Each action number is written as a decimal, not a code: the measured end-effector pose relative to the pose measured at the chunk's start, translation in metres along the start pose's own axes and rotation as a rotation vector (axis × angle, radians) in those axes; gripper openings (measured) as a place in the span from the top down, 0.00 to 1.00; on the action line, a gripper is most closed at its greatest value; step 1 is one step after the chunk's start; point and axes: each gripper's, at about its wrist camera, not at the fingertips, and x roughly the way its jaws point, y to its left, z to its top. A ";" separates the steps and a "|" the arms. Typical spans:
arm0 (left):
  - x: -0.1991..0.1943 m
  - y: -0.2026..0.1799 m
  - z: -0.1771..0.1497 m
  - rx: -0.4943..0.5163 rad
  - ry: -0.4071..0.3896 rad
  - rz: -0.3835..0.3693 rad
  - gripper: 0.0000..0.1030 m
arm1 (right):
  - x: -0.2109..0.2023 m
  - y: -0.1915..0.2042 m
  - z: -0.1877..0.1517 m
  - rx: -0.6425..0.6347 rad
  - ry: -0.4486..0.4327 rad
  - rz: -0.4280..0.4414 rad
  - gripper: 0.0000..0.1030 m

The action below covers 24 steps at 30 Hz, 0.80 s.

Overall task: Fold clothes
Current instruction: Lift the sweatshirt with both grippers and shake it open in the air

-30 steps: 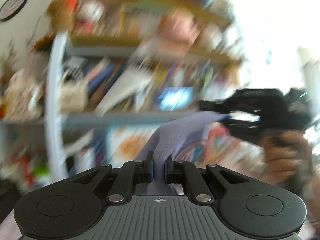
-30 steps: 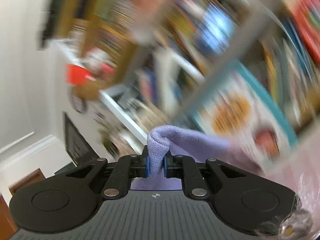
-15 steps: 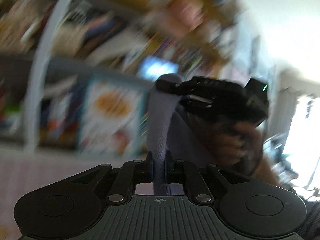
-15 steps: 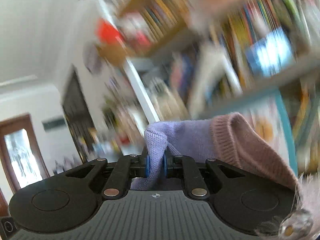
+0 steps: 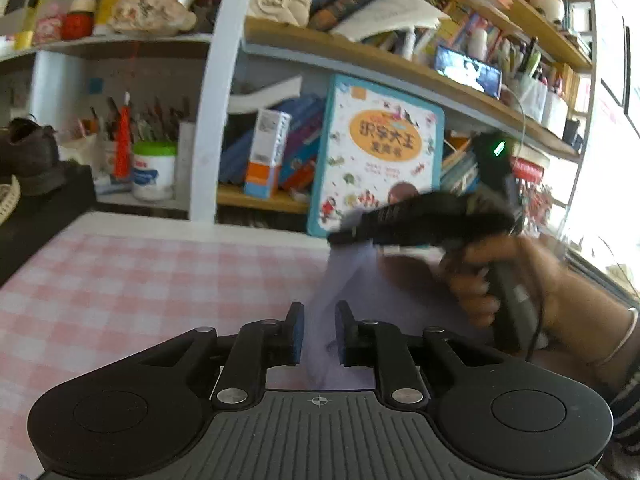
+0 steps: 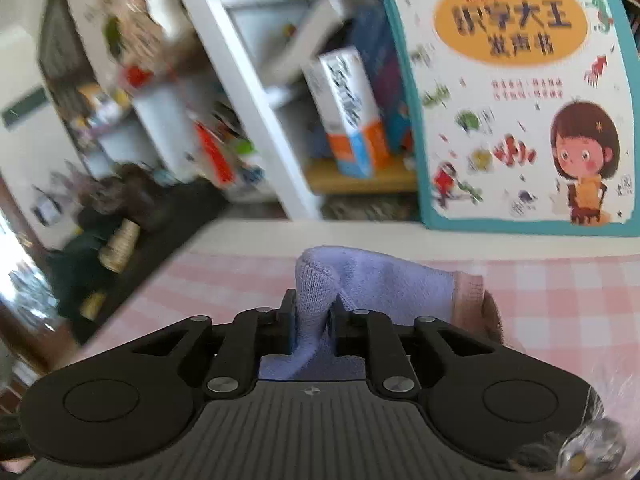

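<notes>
Lilac knit garment (image 6: 384, 284) with dusty-pink ribbed band (image 6: 466, 300) hanging lifted above pink-checked table (image 6: 560, 292). One bunched fold sitting between right gripper (image 6: 314, 322) fingers; blurred stretch of cloth running down between left gripper (image 5: 319, 334) fingers, jaws slightly parted.

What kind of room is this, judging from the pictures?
Probably a home study or a child's room: crowded bookshelves, a children's picture book standing behind a pink checked tablecloth.
</notes>
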 end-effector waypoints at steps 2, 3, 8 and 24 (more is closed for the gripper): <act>-0.008 -0.002 0.000 0.016 -0.023 0.003 0.81 | 0.006 -0.004 -0.006 0.008 0.016 -0.035 0.61; -0.011 -0.003 -0.001 0.029 -0.035 0.004 0.78 | 0.000 -0.004 -0.008 0.008 0.008 -0.037 0.49; -0.019 -0.019 -0.003 0.095 -0.057 -0.054 0.72 | -0.064 0.008 -0.028 -0.078 -0.018 -0.045 0.44; 0.013 -0.082 -0.020 0.282 0.046 -0.222 0.64 | -0.243 0.020 -0.143 -0.553 0.010 -0.467 0.35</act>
